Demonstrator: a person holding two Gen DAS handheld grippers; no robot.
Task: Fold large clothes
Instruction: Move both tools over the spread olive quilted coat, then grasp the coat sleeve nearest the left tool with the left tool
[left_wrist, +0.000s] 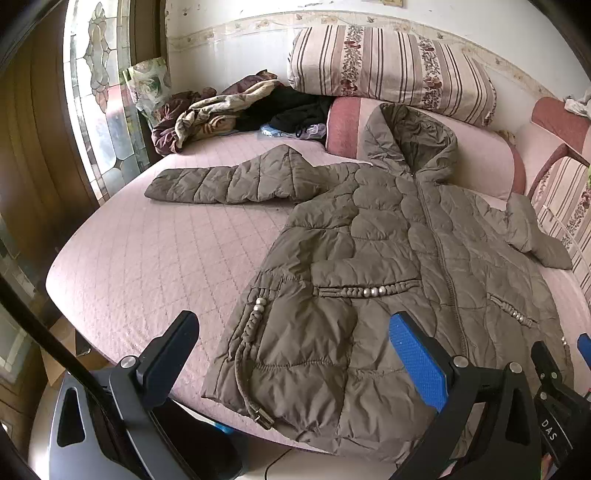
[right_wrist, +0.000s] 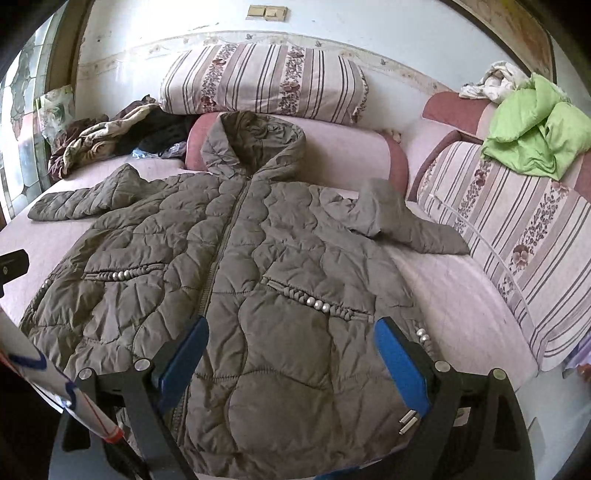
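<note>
An olive-brown quilted hooded jacket (left_wrist: 369, 266) lies front-up and zipped on the pink quilted bed (left_wrist: 147, 258). Its hood rests on a bolster, one sleeve stretches out to the left, and the other is bent at the right. My left gripper (left_wrist: 295, 332) is open above the jacket's lower left hem and holds nothing. In the right wrist view the jacket (right_wrist: 236, 280) fills the middle. My right gripper (right_wrist: 291, 339) is open above its lower right front, near the beaded pocket trim (right_wrist: 317, 301), and holds nothing.
A striped floral pillow (left_wrist: 391, 66) and a pink bolster (left_wrist: 480, 155) lie at the head of the bed. Crumpled clothes (left_wrist: 229, 107) are piled at the back left. A green garment (right_wrist: 535, 133) lies on striped cushions at the right. A stained-glass door (left_wrist: 99, 92) is on the left.
</note>
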